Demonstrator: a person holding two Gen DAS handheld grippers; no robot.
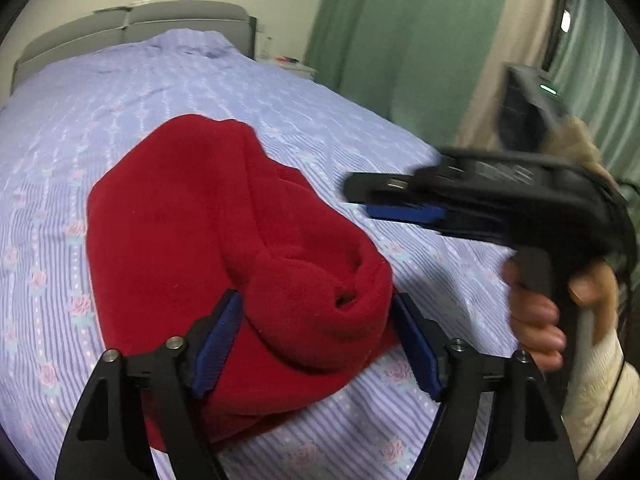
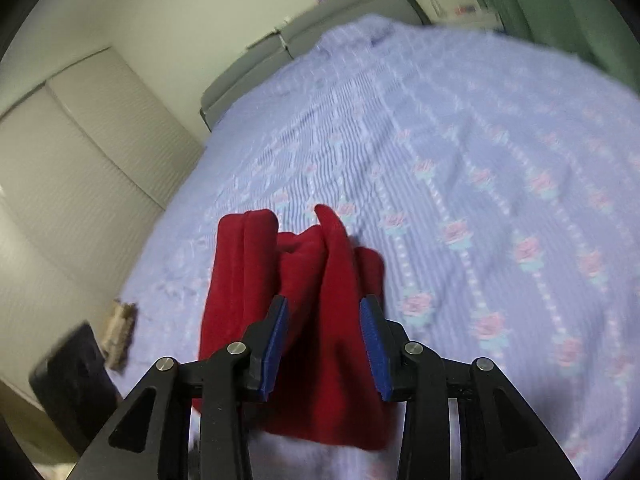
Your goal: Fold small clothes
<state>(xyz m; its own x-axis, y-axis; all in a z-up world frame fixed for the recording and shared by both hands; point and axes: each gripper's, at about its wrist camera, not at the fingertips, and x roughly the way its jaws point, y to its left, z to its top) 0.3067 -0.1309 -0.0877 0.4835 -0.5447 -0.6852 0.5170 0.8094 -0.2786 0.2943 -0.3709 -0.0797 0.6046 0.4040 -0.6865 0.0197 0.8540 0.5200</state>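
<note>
Red fleece garment lies bunched between the spread, released jaws of the left claw. To its right, the right claw hovers, also released. Beyond stretches a lilac bedspread.

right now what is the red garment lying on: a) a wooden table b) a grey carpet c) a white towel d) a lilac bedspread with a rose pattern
d: the red garment lies bunched on the lilac bedspread, whose stripes and pink roses show all around it in both wrist views, with the grey headboard behind.
</note>
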